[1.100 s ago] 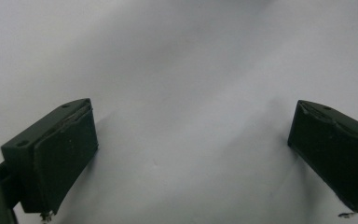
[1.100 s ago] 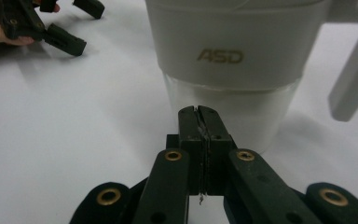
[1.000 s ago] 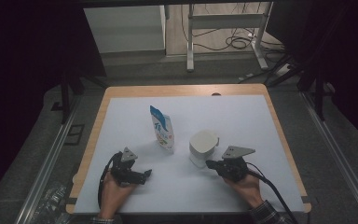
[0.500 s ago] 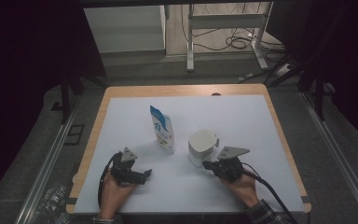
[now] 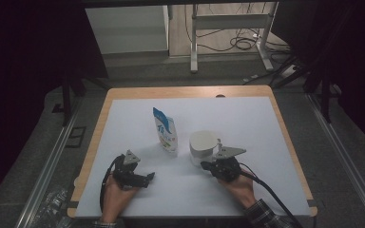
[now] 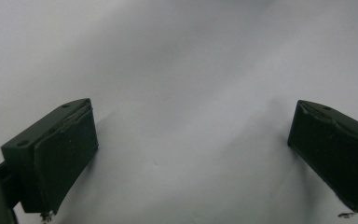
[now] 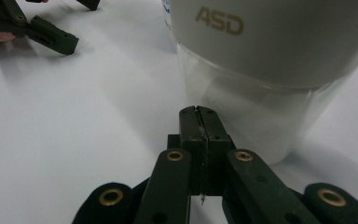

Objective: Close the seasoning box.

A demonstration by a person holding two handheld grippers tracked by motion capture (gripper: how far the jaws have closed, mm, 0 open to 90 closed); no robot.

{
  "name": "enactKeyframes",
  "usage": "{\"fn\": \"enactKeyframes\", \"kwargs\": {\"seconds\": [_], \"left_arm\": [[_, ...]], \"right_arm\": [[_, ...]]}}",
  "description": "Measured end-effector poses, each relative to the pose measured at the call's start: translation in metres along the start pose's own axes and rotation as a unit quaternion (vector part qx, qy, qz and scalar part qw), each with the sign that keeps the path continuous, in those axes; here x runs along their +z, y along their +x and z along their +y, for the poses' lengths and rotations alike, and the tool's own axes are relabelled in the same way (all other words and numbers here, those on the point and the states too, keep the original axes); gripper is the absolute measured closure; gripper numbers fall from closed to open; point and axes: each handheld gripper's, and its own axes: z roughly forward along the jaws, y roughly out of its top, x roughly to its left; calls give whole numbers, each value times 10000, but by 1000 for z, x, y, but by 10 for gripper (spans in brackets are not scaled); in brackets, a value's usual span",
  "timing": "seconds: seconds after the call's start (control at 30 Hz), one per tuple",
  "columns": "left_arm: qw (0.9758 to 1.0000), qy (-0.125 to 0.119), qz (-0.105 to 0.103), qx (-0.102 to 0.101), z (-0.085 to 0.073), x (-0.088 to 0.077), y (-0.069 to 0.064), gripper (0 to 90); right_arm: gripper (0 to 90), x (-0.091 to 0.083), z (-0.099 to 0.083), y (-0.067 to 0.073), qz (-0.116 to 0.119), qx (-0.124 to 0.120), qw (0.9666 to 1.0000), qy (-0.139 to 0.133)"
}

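Right tool [image 7: 199, 112] pinched closed, empty, nosed against jar [image 7: 261, 93] near surface's front edge, likely for nudging; left tool [image 6: 191, 154] wide, idle.

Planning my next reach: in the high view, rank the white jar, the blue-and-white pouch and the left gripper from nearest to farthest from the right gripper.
1. White jar, just ahead of the right gripper.
2. Blue-and-white pouch, standing left of the jar.
3. Left gripper, across at the near left.
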Motion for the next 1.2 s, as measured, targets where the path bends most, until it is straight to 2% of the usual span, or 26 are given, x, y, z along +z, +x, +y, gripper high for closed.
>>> {"fn": "enactKeyframes", "kwargs": {"seconds": [0.4,1.0,1.2], "left_arm": [[10000,-1,1,1,0,0,0,16],[10000,-1,0,-2,0,0,0,16],[10000,-3,-1,-5,0,0,0,16]], "right_arm": [[893,16,14,2,-231,-146,9996,35],[894,22,20,-12,-510,-147,9986,56],[892,24,20,-11,-639,-258,9976,96]]}}
